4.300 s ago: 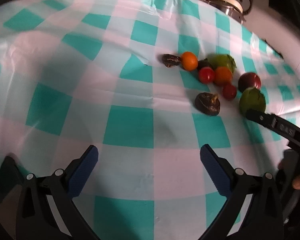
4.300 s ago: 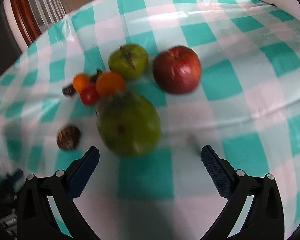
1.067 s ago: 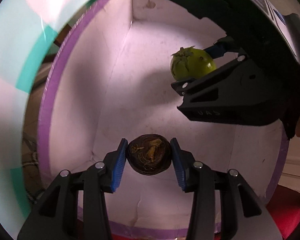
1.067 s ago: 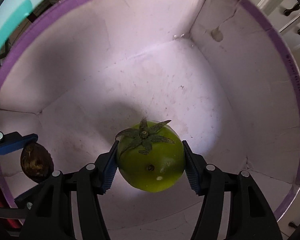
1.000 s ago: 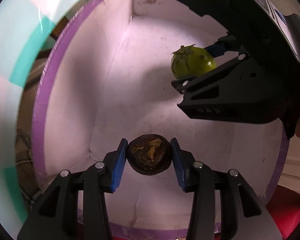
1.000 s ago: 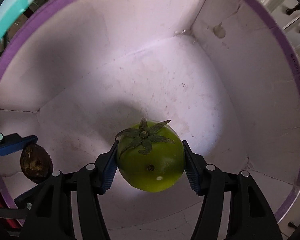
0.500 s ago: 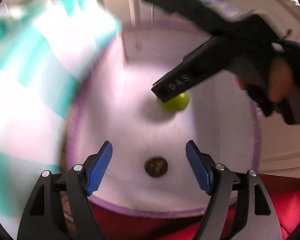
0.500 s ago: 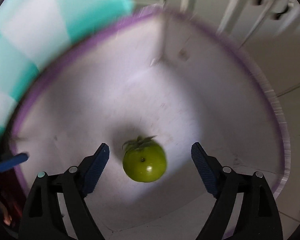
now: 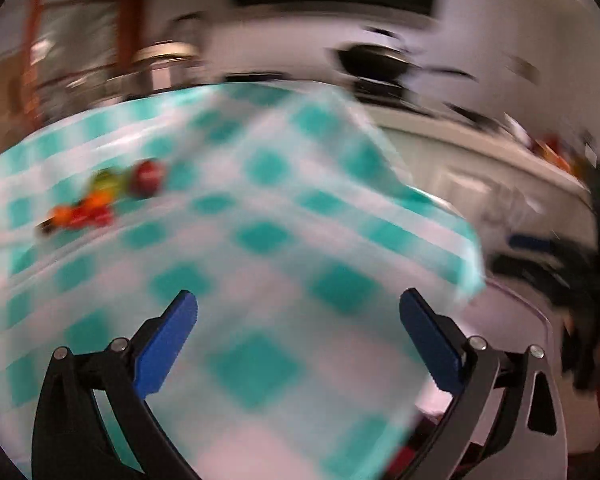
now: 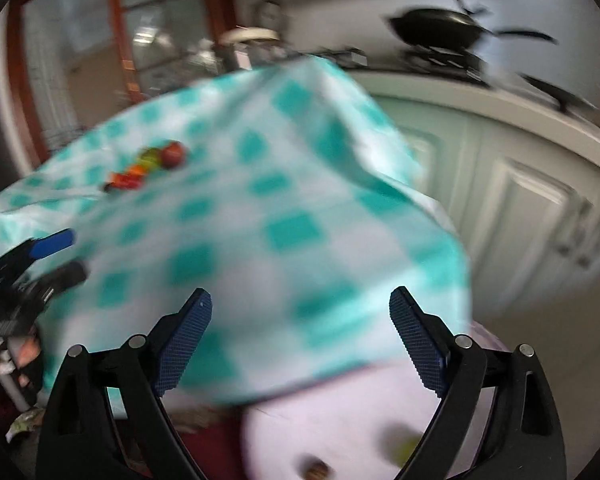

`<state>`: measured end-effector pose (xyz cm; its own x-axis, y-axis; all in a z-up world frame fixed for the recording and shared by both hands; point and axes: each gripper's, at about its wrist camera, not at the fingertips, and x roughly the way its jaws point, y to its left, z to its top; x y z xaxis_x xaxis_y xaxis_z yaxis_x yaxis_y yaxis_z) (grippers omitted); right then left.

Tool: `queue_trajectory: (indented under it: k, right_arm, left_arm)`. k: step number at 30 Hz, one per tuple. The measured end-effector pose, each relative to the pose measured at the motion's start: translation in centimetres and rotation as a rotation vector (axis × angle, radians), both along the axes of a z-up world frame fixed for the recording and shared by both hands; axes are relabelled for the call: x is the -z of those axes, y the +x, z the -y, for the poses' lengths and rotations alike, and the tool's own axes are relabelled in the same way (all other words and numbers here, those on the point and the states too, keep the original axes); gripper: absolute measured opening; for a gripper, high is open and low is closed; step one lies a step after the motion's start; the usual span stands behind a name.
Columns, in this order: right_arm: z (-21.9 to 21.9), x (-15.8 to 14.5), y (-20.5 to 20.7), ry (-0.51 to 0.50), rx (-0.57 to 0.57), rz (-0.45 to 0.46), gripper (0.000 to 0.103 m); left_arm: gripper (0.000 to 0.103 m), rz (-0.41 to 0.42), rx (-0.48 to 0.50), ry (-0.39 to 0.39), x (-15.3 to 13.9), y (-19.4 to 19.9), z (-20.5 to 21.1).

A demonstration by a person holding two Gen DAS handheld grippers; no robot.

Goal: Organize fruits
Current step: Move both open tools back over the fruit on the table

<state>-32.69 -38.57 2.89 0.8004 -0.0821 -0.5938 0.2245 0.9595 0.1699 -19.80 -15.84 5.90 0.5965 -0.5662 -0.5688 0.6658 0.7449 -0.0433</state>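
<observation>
Both views are blurred by motion. My left gripper (image 9: pixel 298 330) hangs above the checked tablecloth (image 9: pixel 260 248), jaws still opening with nothing between them. My right gripper (image 10: pixel 300 328) is likewise opening and empty, over the table's near corner. A cluster of fruit lies far off on the cloth: a red apple (image 9: pixel 147 176), a green tomato (image 9: pixel 104 180) and small orange and red fruits (image 9: pixel 80 212); the same fruit cluster (image 10: pixel 148 168) shows in the right wrist view. Below the table edge stands the white box with a purple rim (image 10: pixel 340 420), holding the green tomato (image 10: pixel 406 446) and the dark brown fruit (image 10: pixel 318 470).
White cabinet doors (image 10: pixel 532 216) and a counter with a black pan (image 10: pixel 440 28) stand to the right. Glass doors in a wooden frame (image 10: pixel 112 40) are at the back. The other gripper (image 10: pixel 40 256) and a hand show at the left of the right wrist view.
Both grippers let go of their fruit in the box, opened wide and rose out of it. The views now face the table instead of the box's inside.
</observation>
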Motion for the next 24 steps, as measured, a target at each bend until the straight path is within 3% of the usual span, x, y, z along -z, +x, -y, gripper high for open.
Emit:
queue_trajectory:
  k: [3, 6, 9, 13, 18, 20, 24]
  right_arm:
    - [-4.3, -1.6, 3.0, 0.033, -0.084, -0.008, 0.088]
    - [-8.4, -2.2, 7.5, 0.02, -0.169, -0.049, 0.088]
    - [-11.7, -1.5, 11.6, -0.045, -0.219, -0.063, 0.088]
    - [-15.3, 0.1, 18.1, -0.053, -0.289, -0.128, 0.088]
    - [-18.6, 1.0, 26.6, -0.066, -0.344, -0.187, 0.088]
    - [-19.5, 1.0, 29.5, -0.077, -0.359, -0.187, 0.088]
    - [-20.6, 1.3, 34.3, -0.065, -0.36, -0.194, 0.088]
  left_arm:
    - [0.101, -0.017, -0.168, -0.002, -1.0, 4.3, -5.5]
    - [0.101, -0.053, -0.323, 0.008, -0.2, 9.2, -9.8]
    - [0.101, -0.089, -0.478, -0.009, 0.5, 14.0, -13.8]
    - [0.101, -0.128, -0.59, -0.051, 1.4, 18.6, -16.6]
    - [0.101, -0.191, -0.656, -0.115, 2.6, 22.2, -19.6]
    - [0.101, -0.242, -0.648, -0.185, 3.0, 22.7, -20.9]
    - [0.101, -0.227, -0.605, -0.207, 2.9, 21.7, -21.3]
